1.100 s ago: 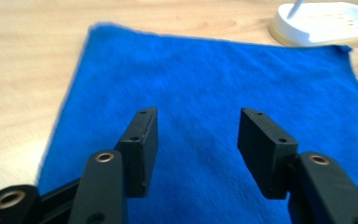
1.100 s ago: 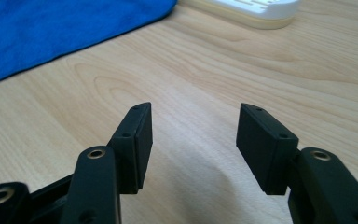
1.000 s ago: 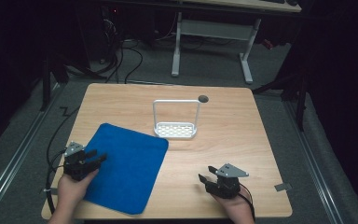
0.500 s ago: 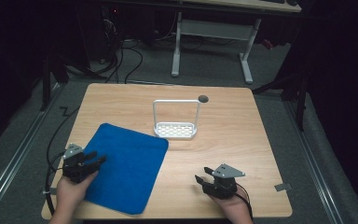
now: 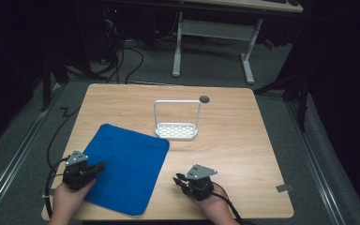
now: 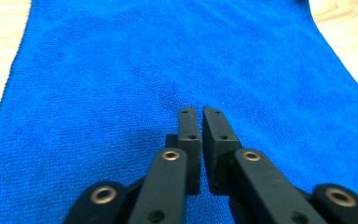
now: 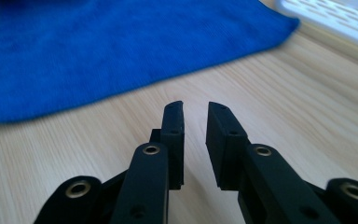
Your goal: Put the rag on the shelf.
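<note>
The flat blue microfibre cloth (image 5: 124,167) lies spread on the pale wooden bench (image 5: 243,140), towards its near left. Above its left edge, the left hand-held gripper (image 5: 98,166) is nearly clenched, empty. The right hand-held gripper (image 5: 177,178), slightly parted, hovers over bare wood just beside the cloth. Probably a pre-grasp stage: next, pinching an edge calls for opening.

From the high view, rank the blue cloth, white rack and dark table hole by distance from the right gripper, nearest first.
From the right gripper:
1. Blue cloth, just to its left.
2. White rack, ahead at table centre.
3. Dark hole, beyond the rack near the far edge.
</note>
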